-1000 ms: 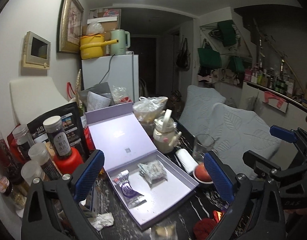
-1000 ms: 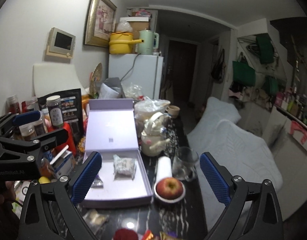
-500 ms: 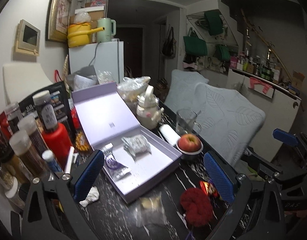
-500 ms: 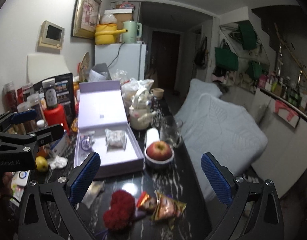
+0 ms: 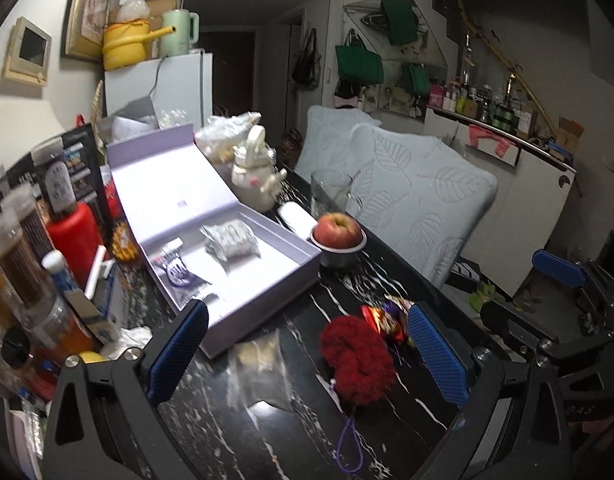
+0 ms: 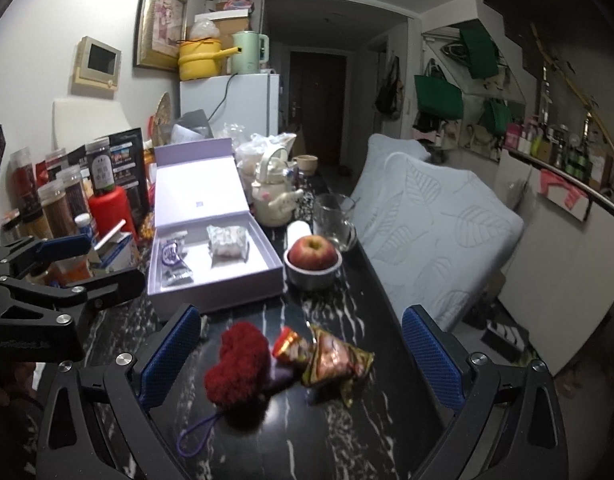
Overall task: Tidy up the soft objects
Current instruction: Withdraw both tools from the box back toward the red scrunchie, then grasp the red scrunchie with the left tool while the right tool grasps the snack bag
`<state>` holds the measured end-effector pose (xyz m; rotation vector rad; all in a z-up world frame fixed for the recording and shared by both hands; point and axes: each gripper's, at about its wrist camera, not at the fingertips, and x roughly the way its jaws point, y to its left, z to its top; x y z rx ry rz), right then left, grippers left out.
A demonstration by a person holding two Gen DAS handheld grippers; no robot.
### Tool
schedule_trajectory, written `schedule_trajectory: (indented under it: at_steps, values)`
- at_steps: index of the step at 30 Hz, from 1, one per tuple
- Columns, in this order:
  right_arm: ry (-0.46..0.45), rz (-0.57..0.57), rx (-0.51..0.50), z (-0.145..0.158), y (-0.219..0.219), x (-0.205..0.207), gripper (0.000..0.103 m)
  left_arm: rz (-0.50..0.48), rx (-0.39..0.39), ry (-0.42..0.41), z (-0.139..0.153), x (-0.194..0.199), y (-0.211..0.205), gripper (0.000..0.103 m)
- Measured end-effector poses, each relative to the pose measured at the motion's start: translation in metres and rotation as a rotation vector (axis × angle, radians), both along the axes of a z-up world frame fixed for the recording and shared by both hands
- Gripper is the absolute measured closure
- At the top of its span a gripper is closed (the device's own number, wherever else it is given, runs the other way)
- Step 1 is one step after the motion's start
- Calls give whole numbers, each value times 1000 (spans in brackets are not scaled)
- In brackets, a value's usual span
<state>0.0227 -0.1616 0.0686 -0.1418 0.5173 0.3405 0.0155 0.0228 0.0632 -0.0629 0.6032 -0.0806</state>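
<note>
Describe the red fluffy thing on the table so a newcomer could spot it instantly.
Start at the open lilac gift box on the black marbled table. Just in front of it lies the dark red fuzzy heart-shaped pompom, beside shiny snack wrappers. Only it is plush, with a purple cord loop.

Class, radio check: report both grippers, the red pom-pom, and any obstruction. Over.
Left gripper open, empty. Right gripper open, empty. Red pom-pom on the table, short of the open lilac box. Snack packets touching it. Over.
</note>
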Motion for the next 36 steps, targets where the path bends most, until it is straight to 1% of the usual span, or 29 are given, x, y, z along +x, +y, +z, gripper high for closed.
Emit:
schedule_trajectory:
  at_steps: [5,7,11,16,21,27,32,36]
  values:
    - [-9,-14,-37,-16,-5,-9,1,-20,-10,30,-25,2,-12,2]
    - [2,-16,-41,-23,-9,-11,1,-38,-14,55,-37,5,-18,2]
    - [74,-5,-9,-43,-20,-8,1,-71,-16,96,-56,13,-32,2]
    - [126,-30,6,-64,-36,-3,1,-89,-9,152,-80,26,-46,2]
    - [166,-54,20,-79,-53,10,1,-79,-3,194,-97,44,-53,2]
    - [199,-61,30,-95,-63,29,1,-59,34,247,-117,68,-59,1]
    - [234,-59,45,-106,-67,48,1,-73,-19,298,-128,83,-54,2]
    - [253,-52,64,-112,-67,63,1,-71,-16,317,-135,93,-51,2]
